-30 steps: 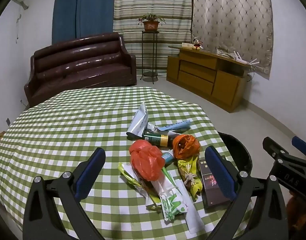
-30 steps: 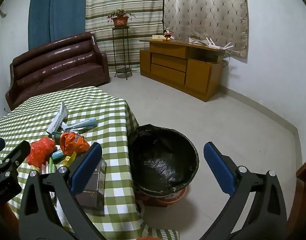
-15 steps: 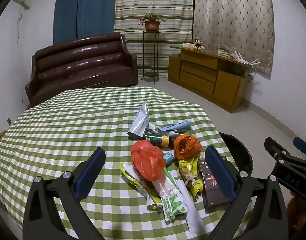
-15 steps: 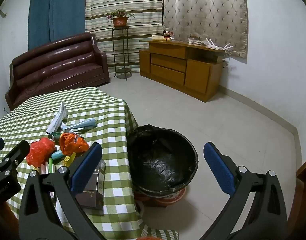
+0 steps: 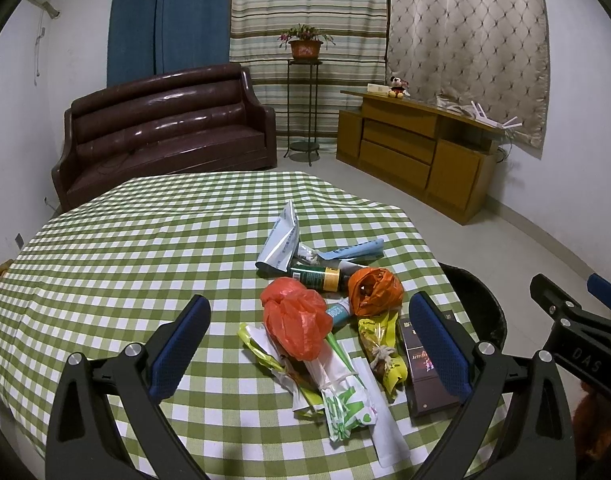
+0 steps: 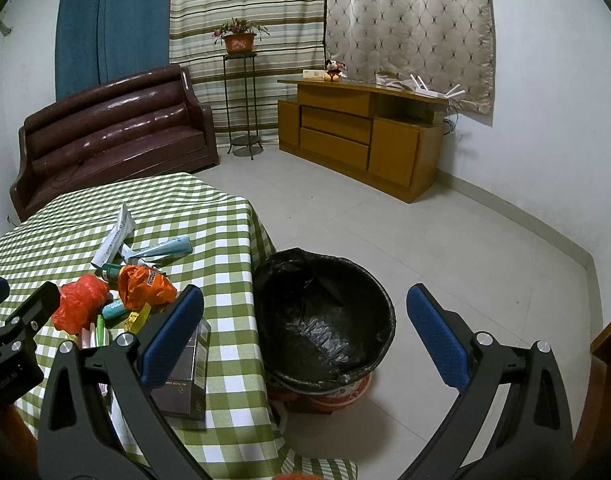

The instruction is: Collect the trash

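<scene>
Jaws of the left gripper point(image 5: 308, 340) spread wide and empty, blue pads apart above the litter heap on the green checked table point(image 5: 125, 248). Between the pads, and touching one another: red plastic bag point(image 5: 295, 326), crumpled orange bag point(image 5: 374, 293), yellow snack wrapper point(image 5: 381, 346), green-and-white wrapper point(image 5: 345, 396). Dark box point(image 5: 421, 368) just beside the right-hand pad, partly hidden behind it, near the table edge. Farther across the table from the red plastic bag: green bottle point(image 5: 317, 277) on its side, white pouch point(image 5: 281, 242), pale blue tube point(image 5: 351, 250). Right gripper point(image 6: 305, 338) likewise released and holding nothing, pads wide apart over the black-lined trash bin point(image 6: 325, 320). Bin on the floor, just beside the table edge, bag open. Well beyond the table: brown sofa point(image 5: 161, 124), plant stand point(image 5: 303, 96), wooden cabinet point(image 5: 421, 152).
</scene>
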{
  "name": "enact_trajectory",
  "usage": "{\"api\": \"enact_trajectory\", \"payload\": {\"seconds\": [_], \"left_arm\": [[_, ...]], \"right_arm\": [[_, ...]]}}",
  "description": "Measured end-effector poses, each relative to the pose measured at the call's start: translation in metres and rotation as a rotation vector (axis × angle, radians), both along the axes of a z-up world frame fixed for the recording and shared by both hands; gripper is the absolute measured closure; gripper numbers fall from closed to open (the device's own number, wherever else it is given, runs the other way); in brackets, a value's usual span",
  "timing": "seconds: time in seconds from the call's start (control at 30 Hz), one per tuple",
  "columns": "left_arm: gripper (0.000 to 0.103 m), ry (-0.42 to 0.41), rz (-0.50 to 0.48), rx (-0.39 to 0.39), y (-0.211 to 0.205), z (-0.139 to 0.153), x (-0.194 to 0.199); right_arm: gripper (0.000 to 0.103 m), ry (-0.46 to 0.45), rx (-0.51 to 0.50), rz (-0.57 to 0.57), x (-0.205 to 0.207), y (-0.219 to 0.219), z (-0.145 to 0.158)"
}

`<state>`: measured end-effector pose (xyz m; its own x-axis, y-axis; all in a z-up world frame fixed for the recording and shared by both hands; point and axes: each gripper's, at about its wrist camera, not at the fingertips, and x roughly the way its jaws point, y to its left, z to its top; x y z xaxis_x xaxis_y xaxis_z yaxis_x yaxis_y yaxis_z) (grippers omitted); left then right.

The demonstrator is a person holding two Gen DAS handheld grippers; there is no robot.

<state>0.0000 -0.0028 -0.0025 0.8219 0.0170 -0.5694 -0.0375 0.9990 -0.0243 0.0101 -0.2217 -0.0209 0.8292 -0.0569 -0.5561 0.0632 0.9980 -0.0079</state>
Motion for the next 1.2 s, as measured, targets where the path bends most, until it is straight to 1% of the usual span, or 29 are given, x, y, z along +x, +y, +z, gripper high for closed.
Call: {"api": "enact_trajectory", "payload": {"seconds": [0.4, 0.47, 1.2], "left_arm": [[0.006, 0.009, 0.003, 0.000, 0.0011, -0.0017, 0.0000], [0.006, 0.010, 0.003, 0.001, 0.0007, -0.0020, 0.0002], [0.006, 0.013, 0.002, 0.002, -0.0008, -0.0027, -0.0006]], "right_arm": [[0.004, 0.002, -0.001, 0.000, 0.0000, 0.0008, -0.0007], [0.004, 0.003, -0.001, 0.001, 0.0012, -0.0065, 0.0005], [0.004, 0.005, 0.000, 0.001, 0.0019, -0.0030, -0.0010]]}}
